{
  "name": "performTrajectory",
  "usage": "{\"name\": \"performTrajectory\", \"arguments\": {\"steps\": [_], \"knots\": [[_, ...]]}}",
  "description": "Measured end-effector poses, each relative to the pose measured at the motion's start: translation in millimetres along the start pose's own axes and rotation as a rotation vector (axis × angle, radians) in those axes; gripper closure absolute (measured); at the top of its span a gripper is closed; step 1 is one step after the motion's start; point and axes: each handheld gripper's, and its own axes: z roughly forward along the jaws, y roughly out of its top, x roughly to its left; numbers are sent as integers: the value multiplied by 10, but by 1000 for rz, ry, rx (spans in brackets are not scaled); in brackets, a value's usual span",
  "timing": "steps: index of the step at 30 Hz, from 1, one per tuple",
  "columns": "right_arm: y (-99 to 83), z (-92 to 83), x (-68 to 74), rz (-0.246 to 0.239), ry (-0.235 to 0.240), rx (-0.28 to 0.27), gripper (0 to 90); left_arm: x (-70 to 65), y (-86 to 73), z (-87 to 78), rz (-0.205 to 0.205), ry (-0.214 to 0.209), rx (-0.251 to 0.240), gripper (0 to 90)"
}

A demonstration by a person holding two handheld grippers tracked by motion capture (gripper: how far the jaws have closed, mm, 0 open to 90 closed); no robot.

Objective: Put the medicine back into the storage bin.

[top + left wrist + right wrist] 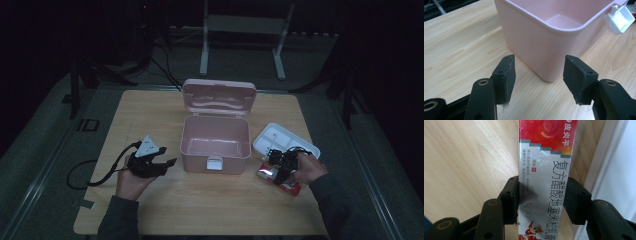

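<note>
My right gripper (541, 200) has its jaws on either side of a red and silver carton (544, 177). The left pad sits against the carton's long edge and the right pad is just at the other edge, so I read them as clamped on it, though the contact on the right is hard to make out. The carton runs straight away from the jaws, lying on the table (469, 157). Just to the right of the jaws is the rim of a white tray (614, 170). In the high view the right gripper (278, 167) is over the carton (280, 179), with the tray (272, 136) just behind it.

My left gripper (539, 77) has its jaws apart with nothing between them. Just ahead of them stands the corner of a pink box (544, 32), with its white latch (620, 18) further to the right. From above, the left gripper (165, 164) points at the box (215, 145), whose lid (219, 97) stands open.
</note>
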Motion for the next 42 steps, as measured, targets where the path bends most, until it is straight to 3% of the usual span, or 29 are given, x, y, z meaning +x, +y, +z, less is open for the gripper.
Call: {"name": "performTrajectory", "arguments": {"steps": [12,16,25,30,42], "knots": [[-24,-413,22,-38,1,-23,512,0,-2,8,1,-4,0,433],[6,-509,20,-53,-9,-17,513,-3,-2,12,1,-5,2,434],[155,-928,15,-102,-47,-29,513,3,-2,4,-1,-5,-1,434],[328,-1162,44,-143,-73,-29,513,4,-2,-4,0,-6,-1,434],[825,-1384,157,-232,-88,-33,513,0,1,-1,1,-6,-3,434]]}}
